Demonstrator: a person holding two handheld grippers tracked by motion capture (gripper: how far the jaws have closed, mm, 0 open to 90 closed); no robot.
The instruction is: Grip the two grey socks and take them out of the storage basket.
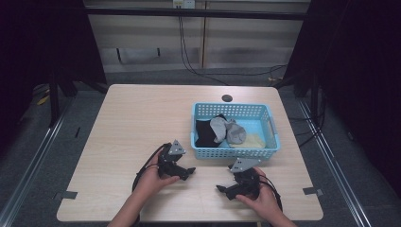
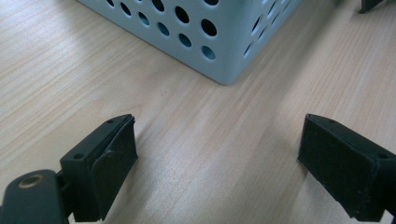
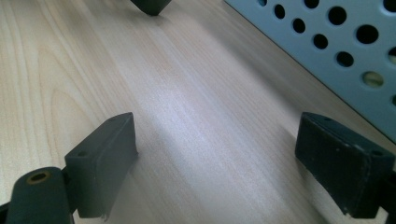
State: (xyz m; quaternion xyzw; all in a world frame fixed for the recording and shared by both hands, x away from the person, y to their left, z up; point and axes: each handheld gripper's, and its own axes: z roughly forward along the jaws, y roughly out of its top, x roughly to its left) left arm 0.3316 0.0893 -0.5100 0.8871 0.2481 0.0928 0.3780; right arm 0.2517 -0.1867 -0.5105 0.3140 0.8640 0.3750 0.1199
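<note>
A light blue perforated basket (image 1: 272, 127) stands on the right half of the wooden table (image 1: 137, 118). Inside it lie a black sock (image 1: 204, 131), grey socks (image 1: 227, 130) and a yellowish cloth (image 1: 253, 140). My left gripper (image 1: 190, 171) rests low over the table in front of the basket's near left corner (image 2: 224, 70), jaws wide apart with bare wood between them (image 2: 217, 154). My right gripper (image 1: 220, 188) sits near the front edge, pointing left, open and holding nothing (image 3: 215, 154), with the basket's front wall (image 3: 336, 56) at its right.
A round dark cable hole (image 1: 227, 98) lies in the table behind the basket. Black curtains and metal rails flank the table, and cables run along the floor at the back. Bare wood stretches over the table's left half.
</note>
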